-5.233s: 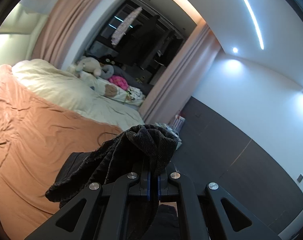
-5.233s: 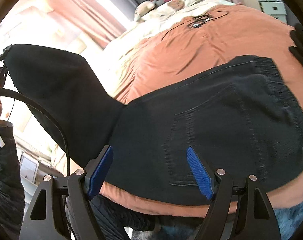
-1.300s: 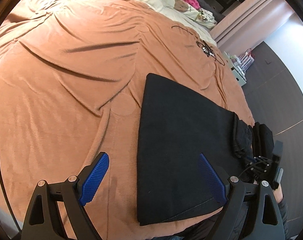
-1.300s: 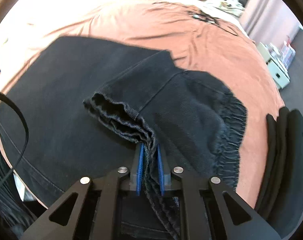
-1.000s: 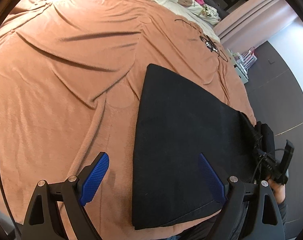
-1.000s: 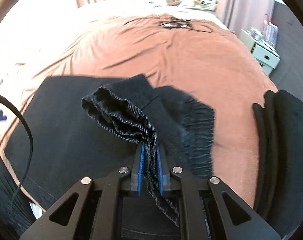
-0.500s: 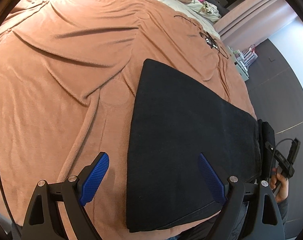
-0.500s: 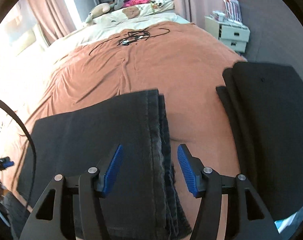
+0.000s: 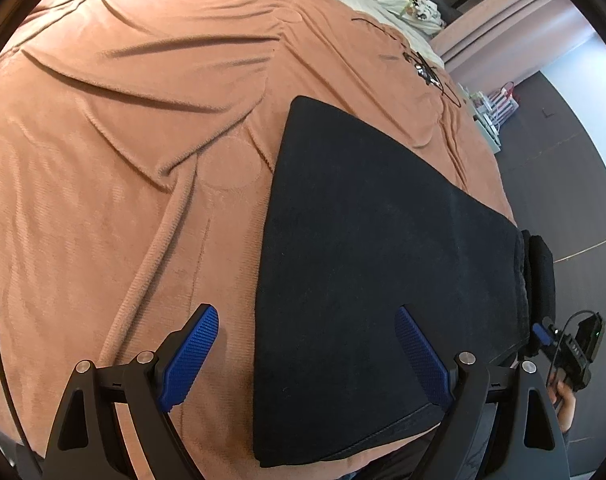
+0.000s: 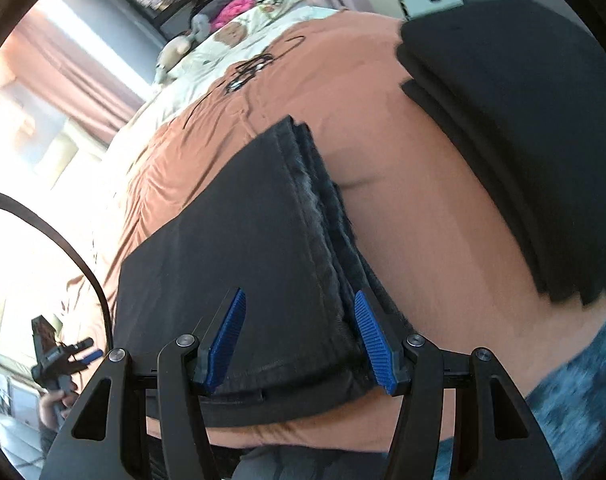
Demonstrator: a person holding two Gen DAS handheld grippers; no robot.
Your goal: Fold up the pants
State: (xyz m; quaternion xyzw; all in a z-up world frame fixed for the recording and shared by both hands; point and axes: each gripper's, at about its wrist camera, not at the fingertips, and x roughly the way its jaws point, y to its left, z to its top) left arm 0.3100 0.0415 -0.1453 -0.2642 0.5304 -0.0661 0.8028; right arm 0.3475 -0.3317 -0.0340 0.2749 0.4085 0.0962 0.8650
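Both the left gripper (image 9: 307,354) and right gripper (image 10: 299,344) hover wide open and empty over the folded pants (image 9: 375,264), whose stacked waistband edge (image 10: 323,240), ahead between the right jaws, could slide apart if nudged.

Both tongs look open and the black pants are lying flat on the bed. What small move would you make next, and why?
Probably close the right tongs on the stacked waistband edge of the pants just ahead of them, to start another fold. The pants lie as a long flat panel on the orange blanket, and the left tongs hang open over the opposite end, holding nothing.
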